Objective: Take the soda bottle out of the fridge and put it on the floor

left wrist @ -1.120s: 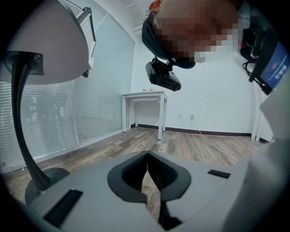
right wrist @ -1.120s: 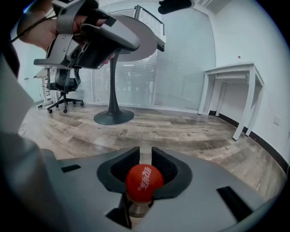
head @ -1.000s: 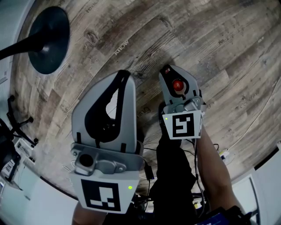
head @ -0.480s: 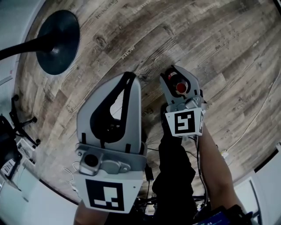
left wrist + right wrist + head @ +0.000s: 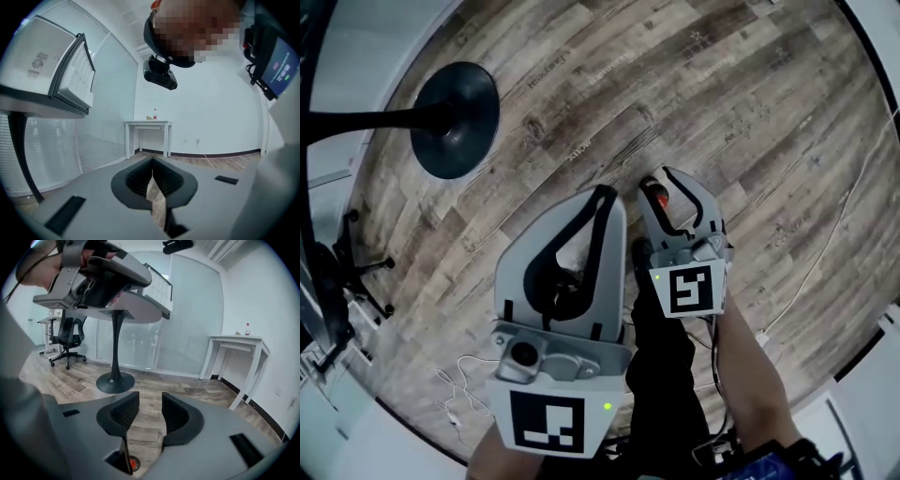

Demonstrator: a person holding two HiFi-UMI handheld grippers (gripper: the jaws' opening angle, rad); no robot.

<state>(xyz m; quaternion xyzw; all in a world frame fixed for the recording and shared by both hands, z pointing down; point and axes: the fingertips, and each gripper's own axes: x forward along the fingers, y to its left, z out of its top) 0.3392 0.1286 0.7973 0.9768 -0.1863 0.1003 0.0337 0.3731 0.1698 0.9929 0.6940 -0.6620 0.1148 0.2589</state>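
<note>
Head view: the right gripper hides nearly all of the soda bottle. Only its red cap shows, facing up, so the long axis is vertical. It stands mid-floor, well apart from the round black base. The left gripper is closed and empty. The right gripper's jaws have just been opening and stand apart, with nothing between the pads.

Soda bottle beneath right gripper
</note>
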